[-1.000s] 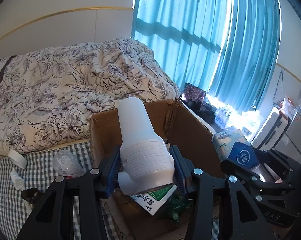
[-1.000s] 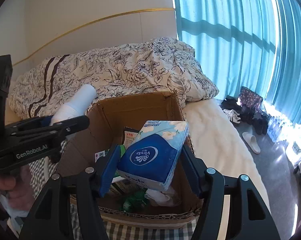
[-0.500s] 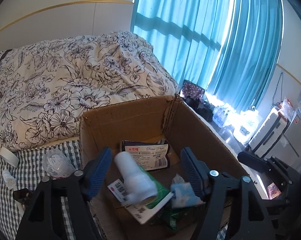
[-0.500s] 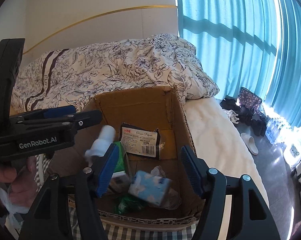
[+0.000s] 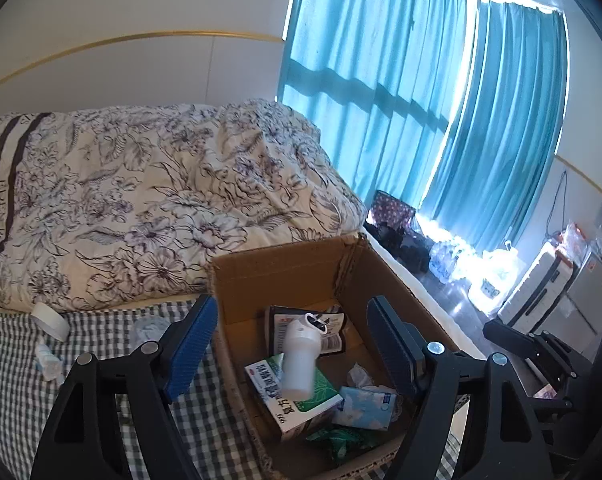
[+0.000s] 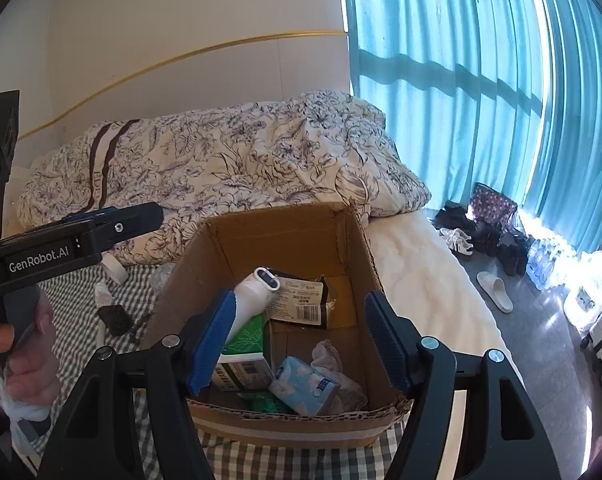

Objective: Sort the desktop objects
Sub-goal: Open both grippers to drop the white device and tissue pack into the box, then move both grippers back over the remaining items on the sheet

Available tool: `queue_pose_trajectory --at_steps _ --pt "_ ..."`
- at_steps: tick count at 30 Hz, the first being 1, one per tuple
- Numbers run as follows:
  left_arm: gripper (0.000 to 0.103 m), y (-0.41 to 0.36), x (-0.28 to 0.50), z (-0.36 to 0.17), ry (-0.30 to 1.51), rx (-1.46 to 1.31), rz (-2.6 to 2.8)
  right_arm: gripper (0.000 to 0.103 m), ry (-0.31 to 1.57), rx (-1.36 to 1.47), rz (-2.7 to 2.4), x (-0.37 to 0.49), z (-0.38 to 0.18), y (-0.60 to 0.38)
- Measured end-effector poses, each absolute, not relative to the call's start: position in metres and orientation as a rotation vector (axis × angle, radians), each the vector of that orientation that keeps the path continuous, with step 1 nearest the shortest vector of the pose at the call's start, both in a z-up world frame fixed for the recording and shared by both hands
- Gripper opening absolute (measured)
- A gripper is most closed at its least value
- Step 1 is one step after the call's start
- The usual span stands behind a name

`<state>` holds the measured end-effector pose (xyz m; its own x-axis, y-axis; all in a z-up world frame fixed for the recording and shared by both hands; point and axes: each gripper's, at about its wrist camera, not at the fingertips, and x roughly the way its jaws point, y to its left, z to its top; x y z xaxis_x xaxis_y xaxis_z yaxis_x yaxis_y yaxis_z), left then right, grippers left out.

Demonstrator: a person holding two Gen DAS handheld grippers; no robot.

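"GenRobot.AI" stands on the left gripper (image 6: 113,220).

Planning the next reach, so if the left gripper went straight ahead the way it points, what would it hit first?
Probably the white bottle lying in the cardboard box; it sits between the open left gripper fingers' line, though depth is unclear.

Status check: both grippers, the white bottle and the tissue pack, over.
Left gripper open, right gripper open, both empty. White bottle and tissue pack lie inside the cardboard box. Nothing blocking the box.

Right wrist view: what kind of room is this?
Most likely a bedroom: a floral duvet on a bed, teal curtains over a window, shoes on the floor. The cardboard box sits on the bed.
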<state>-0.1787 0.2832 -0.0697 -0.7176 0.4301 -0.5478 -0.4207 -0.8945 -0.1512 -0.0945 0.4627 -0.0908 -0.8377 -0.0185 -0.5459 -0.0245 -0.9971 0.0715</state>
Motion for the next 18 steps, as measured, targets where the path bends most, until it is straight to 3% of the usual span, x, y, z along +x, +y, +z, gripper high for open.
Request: queue_pose_trajectory --at_steps 18 --pt "0.088 0.163 -0.123 -0.006 -0.123 -0.707 2.706 0.076 0.132 -0.74 3.083 -0.053 -0.035 0.401"
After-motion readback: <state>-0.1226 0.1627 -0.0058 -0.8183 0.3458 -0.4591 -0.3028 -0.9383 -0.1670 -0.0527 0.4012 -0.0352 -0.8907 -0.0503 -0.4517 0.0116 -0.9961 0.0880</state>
